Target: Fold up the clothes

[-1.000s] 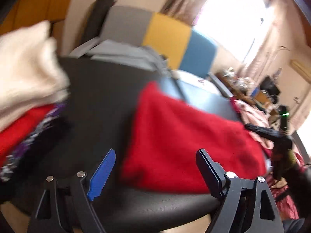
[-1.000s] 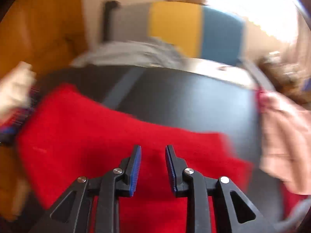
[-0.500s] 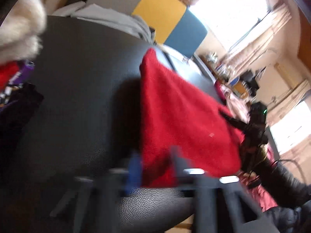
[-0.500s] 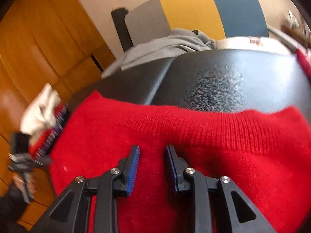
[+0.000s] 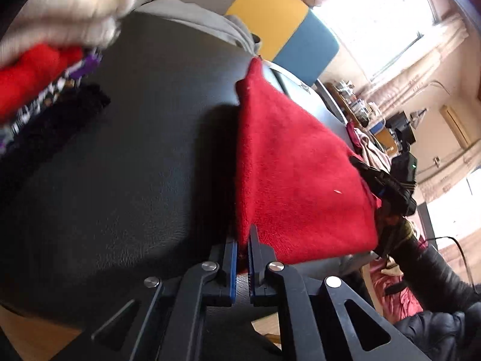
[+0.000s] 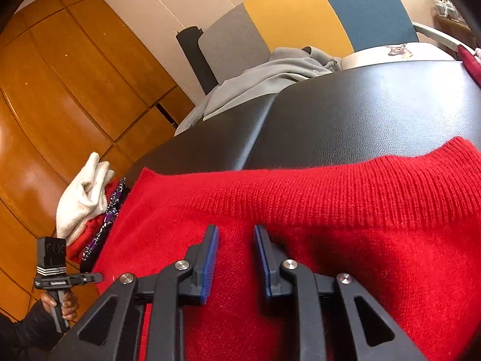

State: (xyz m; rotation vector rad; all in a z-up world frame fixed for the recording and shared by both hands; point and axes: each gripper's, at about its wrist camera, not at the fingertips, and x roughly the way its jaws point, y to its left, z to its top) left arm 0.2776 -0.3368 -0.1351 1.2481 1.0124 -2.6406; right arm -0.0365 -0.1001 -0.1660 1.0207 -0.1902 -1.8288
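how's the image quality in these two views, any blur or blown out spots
Left wrist view: the window is blown out white, the cream garment at top left is smeared with blur, and the red sweater casts a dark shadow on the black surface. Right wrist view: sharp, with the sweater's knit ribbing clear and fisheye curving the wooden panels.

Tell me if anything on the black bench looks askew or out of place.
Nothing looks damaged or spilled. The red sweater lies flat on the black bench, one edge pinched in the left gripper. The pile of folded clothes sits at the bench's end. Only the grey garment beyond the bench lies crumpled, unfolded.
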